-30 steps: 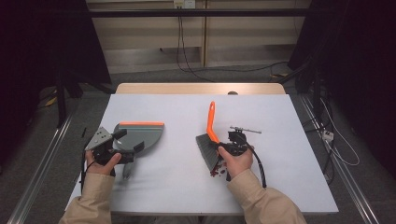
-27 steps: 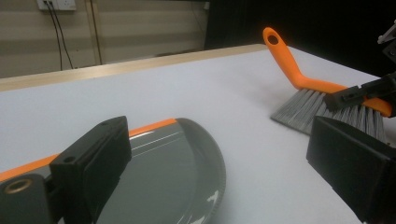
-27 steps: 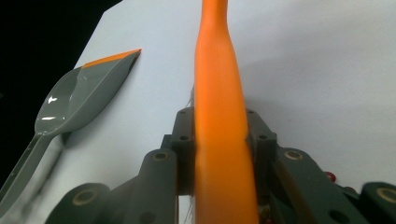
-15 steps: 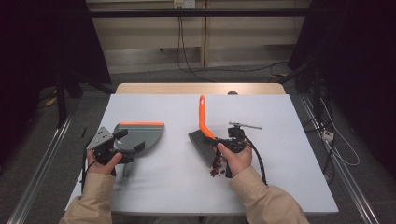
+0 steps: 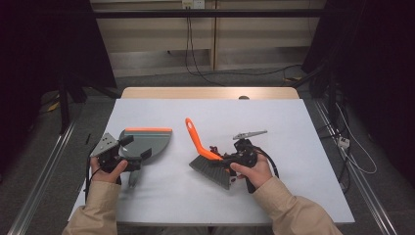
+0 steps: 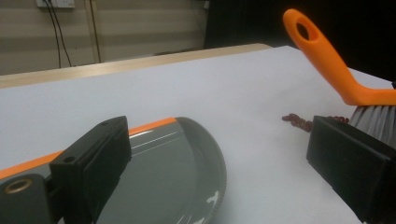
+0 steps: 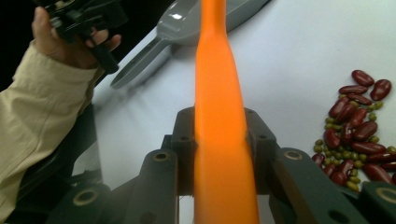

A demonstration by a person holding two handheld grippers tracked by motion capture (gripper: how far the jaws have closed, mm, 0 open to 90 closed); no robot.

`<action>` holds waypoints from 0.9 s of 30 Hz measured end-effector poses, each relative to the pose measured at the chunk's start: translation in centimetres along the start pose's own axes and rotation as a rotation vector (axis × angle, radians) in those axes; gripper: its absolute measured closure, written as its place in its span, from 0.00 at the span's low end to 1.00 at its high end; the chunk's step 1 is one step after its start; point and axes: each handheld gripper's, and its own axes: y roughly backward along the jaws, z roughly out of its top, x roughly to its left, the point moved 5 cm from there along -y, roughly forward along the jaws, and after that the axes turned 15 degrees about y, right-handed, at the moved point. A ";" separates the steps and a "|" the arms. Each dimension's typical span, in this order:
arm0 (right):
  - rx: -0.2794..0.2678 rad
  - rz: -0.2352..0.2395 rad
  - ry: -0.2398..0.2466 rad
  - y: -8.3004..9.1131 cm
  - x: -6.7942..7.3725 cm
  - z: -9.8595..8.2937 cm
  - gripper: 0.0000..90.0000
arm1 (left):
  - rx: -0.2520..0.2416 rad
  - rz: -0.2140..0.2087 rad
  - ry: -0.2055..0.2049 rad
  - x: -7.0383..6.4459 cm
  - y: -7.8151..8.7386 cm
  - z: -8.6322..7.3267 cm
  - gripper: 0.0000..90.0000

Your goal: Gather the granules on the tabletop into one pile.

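We take this for a lab or test room set up for recording, not a home. At the centre of the high view stands a plain white table (image 5: 313, 147) with a bare wooden edge at its far side, and nothing homely around it. Along the top of the frame runs a pale panelled wall (image 5: 161, 44) with a socket (image 5: 192, 4) at upper centre, from which black cables (image 5: 190, 54) hang to the floor. Dark curtains (image 5: 44, 54) close the upper left and right, and metal rails (image 5: 44, 181) run along the floor at lower left and lower right.
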 end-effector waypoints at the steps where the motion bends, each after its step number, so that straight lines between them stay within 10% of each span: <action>1: 0.003 0.017 0.006 0.1 0.0 -0.1 0.79 | 0.002 0.000 -0.002 0.0 0.0 0.0 0.07; 11: 0.085 0.100 0.091 -0.6 1.0 -1.3 0.79 | 0.003 0.002 0.002 0.0 -0.1 0.0 0.07; 27: 0.105 0.070 0.195 -0.7 -3.5 -1.0 0.79 | -0.007 0.000 0.006 0.1 0.2 0.1 0.07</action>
